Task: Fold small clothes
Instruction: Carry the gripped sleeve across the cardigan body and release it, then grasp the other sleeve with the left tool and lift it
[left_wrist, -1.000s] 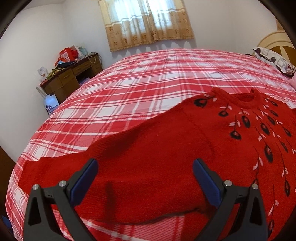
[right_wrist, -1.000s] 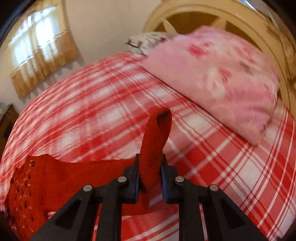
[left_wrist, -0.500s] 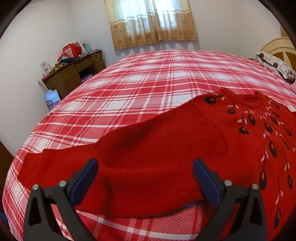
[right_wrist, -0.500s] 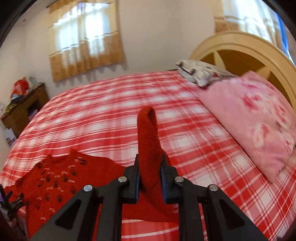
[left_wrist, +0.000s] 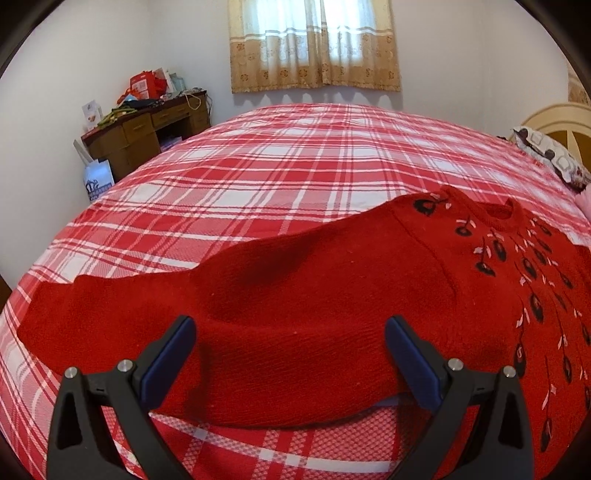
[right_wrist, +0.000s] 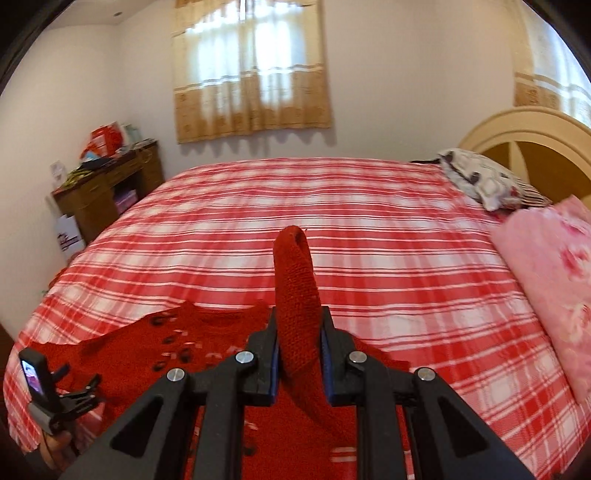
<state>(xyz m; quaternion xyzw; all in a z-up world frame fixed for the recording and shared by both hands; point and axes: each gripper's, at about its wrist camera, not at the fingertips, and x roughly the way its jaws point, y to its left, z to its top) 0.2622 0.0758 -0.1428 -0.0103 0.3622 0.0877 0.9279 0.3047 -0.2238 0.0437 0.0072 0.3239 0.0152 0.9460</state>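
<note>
A red sweater lies spread on the plaid bed. The right gripper pinches its sleeve upright — probably at the cuff — while the left gripper hovers, fingers spread wide.

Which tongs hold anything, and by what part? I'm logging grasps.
Right tongs pinch the sweater by its sleeve; left tongs are open, holding nothing.

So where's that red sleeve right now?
In the right wrist view, the sleeve stands pinched in the right claw, above the red sweater on the plaid bed.
</note>
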